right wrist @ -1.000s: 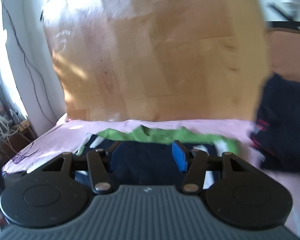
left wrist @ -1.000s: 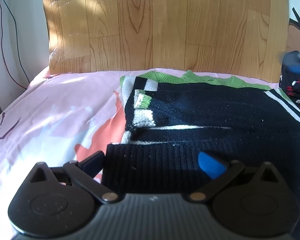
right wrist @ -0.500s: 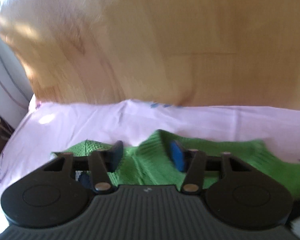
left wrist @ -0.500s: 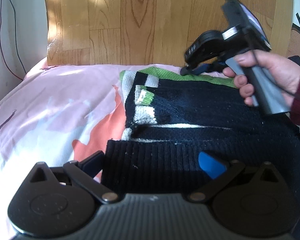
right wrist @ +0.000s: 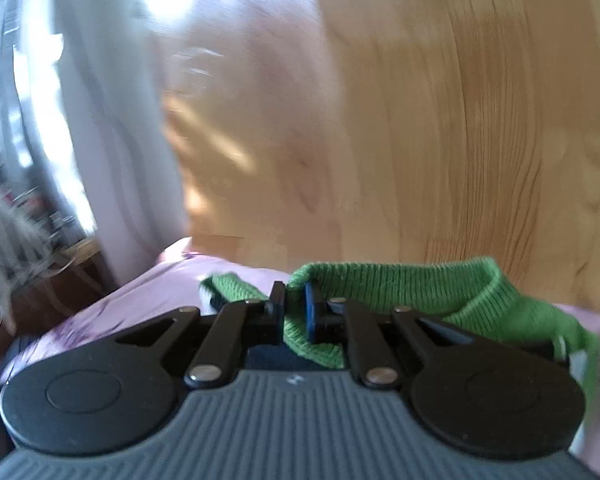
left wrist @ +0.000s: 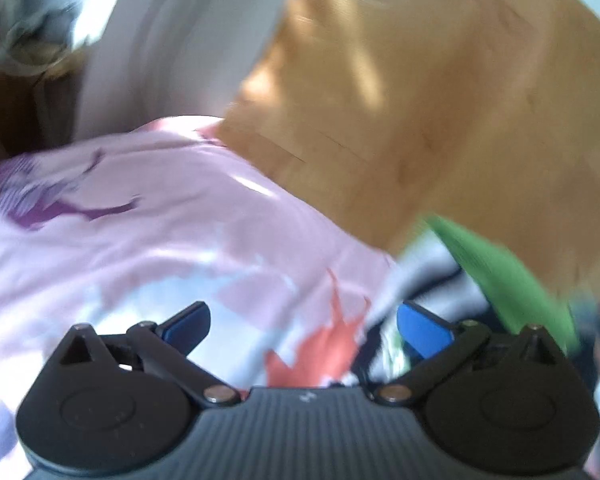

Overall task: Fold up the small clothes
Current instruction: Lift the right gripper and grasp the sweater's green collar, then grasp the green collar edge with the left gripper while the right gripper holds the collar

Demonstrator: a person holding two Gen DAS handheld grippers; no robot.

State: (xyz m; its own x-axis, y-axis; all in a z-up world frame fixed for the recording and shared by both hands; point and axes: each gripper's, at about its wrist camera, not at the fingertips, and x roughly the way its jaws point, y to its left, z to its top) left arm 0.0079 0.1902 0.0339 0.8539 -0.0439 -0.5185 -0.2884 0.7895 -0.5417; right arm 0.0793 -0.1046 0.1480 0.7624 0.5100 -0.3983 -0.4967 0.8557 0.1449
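Setting: a bed with a pink printed sheet (left wrist: pixel 148 240), a wood-grain headboard (right wrist: pixel 440 128) behind it, a white wall at the upper left of both views; both pictures are motion-blurred.

Item 1, right gripper (right wrist: pixel 295 312): our jaws have just been closing and now stand pressed together on a fold of green ribbed knit, low in the centre of the right wrist view.

Item 2, left gripper (left wrist: pixel 300 326): our jaws stand spread, nothing between them but the sheet below; the garment lies off to their right.

Item 3, sweater (right wrist: pixel 440 288): small knit piece, green ribbed edge, dark body with white bands. In the right wrist view the green edge runs from the pinch out to the right, raised and bunched against the headboard. In the left wrist view it sits at the lower right, a green band (left wrist: pixel 500 276) slanting over white and dark stripes.

Progress, as we judge it: early in a fold. One edge is gripped and looks lifted off the sheet; carrying it over, laying it flat and squaring the sweater remain. No finished fold can be made out through the blur.
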